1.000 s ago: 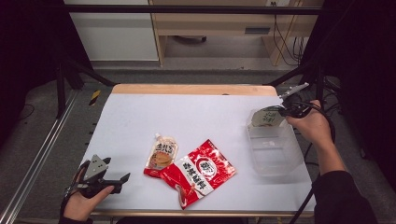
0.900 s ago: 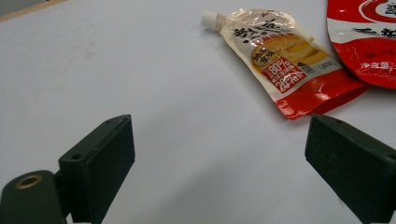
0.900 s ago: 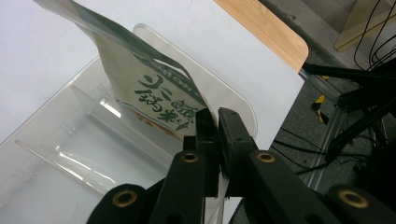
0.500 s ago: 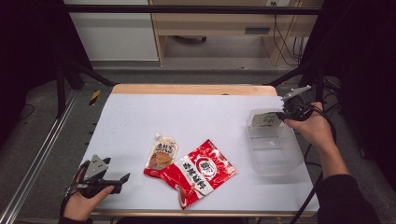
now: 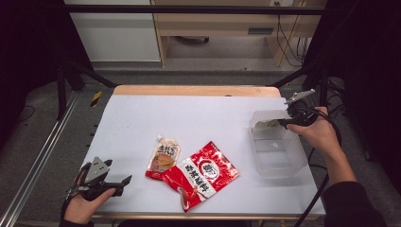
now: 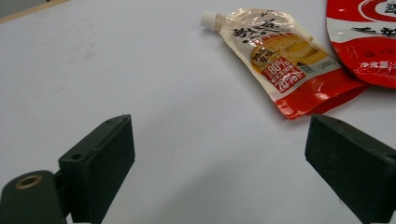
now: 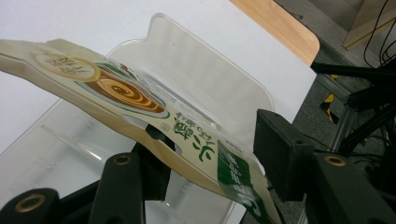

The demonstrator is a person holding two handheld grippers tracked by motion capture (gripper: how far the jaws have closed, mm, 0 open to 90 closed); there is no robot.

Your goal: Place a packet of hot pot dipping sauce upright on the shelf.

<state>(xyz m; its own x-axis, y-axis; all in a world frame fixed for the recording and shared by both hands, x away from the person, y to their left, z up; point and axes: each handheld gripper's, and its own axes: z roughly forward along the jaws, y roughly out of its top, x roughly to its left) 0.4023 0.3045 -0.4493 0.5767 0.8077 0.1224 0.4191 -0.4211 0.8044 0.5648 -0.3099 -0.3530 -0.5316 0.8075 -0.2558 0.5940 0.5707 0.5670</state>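
we see the right gripper (image 5: 285,122) at 3 o'clock, jaws apart around a green-and-cream packet (image 7: 154,126) resting on one jaw over a clear plastic tub (image 5: 276,151), left gripper (image 5: 118,185) at 8 o'clock, jaws spread wide and empty, spouted pouch (image 5: 164,156) and red bag (image 5: 203,173) touching near 6 o'clock

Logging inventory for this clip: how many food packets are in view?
3: spouted pouch mid-table; red bag overlapping it; green-and-cream packet between the right gripper fingers over the clear bin.
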